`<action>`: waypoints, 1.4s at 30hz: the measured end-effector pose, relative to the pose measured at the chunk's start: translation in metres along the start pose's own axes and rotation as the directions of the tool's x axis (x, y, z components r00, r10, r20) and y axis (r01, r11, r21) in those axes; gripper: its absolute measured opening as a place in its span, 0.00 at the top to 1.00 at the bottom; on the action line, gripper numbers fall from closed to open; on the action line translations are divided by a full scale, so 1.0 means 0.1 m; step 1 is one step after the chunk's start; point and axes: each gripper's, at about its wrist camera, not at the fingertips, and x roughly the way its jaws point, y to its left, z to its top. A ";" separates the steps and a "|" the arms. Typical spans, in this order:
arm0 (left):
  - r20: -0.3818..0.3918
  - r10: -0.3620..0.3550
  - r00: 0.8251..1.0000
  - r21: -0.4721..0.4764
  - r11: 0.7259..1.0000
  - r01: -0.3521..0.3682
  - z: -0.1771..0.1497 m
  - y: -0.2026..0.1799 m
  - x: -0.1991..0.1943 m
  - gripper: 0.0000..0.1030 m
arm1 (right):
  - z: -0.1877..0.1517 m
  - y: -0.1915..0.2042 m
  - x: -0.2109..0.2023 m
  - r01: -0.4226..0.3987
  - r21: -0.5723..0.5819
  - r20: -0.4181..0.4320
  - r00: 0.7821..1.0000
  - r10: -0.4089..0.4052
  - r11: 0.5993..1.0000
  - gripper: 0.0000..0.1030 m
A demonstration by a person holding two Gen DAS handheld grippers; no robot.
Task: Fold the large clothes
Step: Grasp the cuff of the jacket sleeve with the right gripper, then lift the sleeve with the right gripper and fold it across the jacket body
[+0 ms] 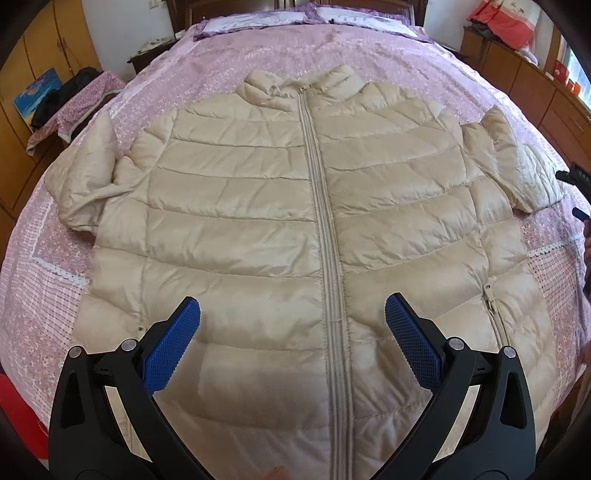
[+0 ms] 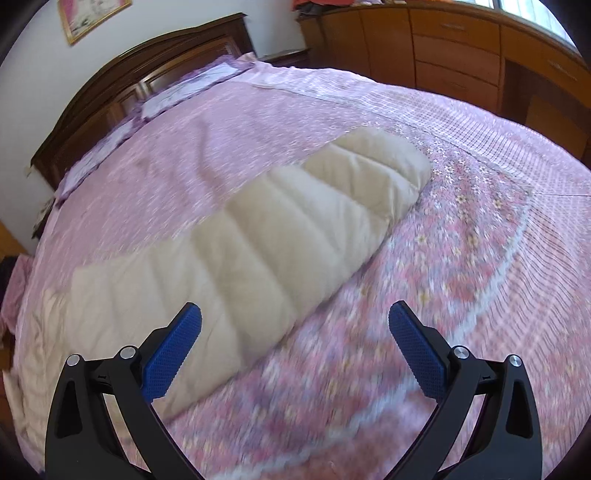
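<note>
A beige quilted puffer jacket [image 1: 258, 206] lies flat, front up and zipped, on a pink floral bed [image 1: 221, 62], collar toward the headboard, both sleeves spread out. My left gripper [image 1: 293, 314] is open and empty above the jacket's lower front, near the zipper. My right gripper [image 2: 294, 319] is open and empty, hovering over the bedspread beside the jacket's right sleeve [image 2: 280, 221], which stretches away ahead and to the left. The right gripper's tip also shows at the right edge of the left wrist view [image 1: 576, 184].
White and purple pillows [image 1: 255, 22] lie by the dark wooden headboard [image 2: 147, 77]. Wooden cabinets [image 2: 461, 55] line the right side. A stool with dark clothes [image 1: 62, 107] stands to the left of the bed.
</note>
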 end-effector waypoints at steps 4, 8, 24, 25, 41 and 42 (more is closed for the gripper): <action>-0.017 0.026 1.000 -0.015 1.000 -0.026 0.01 -0.03 0.09 0.03 | 0.27 -0.12 0.22 0.028 0.015 0.002 1.000 -0.028 1.000 0.05; -0.053 0.030 0.998 -0.037 0.999 -0.032 0.01 -0.02 0.21 0.03 | 0.46 -0.16 0.47 0.024 0.026 -0.027 0.999 -0.024 0.999 0.05; -0.026 0.021 0.999 -0.031 0.999 -0.021 -0.10 0.00 0.35 0.03 | 0.31 -0.09 0.76 0.086 0.009 -0.072 0.994 -0.085 0.996 0.09; -0.025 0.023 0.999 -0.029 0.999 -0.024 -0.10 0.00 0.35 0.03 | 0.29 -0.09 0.73 0.085 0.008 -0.064 0.994 -0.084 0.996 0.16; -0.006 0.052 0.999 -0.010 0.999 -0.052 -0.14 -0.06 0.35 0.03 | -0.02 -0.07 -0.32 -0.125 -0.005 0.088 0.988 0.125 0.992 0.90; -0.004 0.053 0.999 -0.009 0.999 -0.053 -0.14 -0.06 0.36 0.03 | -0.03 -0.07 -0.43 -0.148 0.001 0.097 0.984 0.147 0.989 0.90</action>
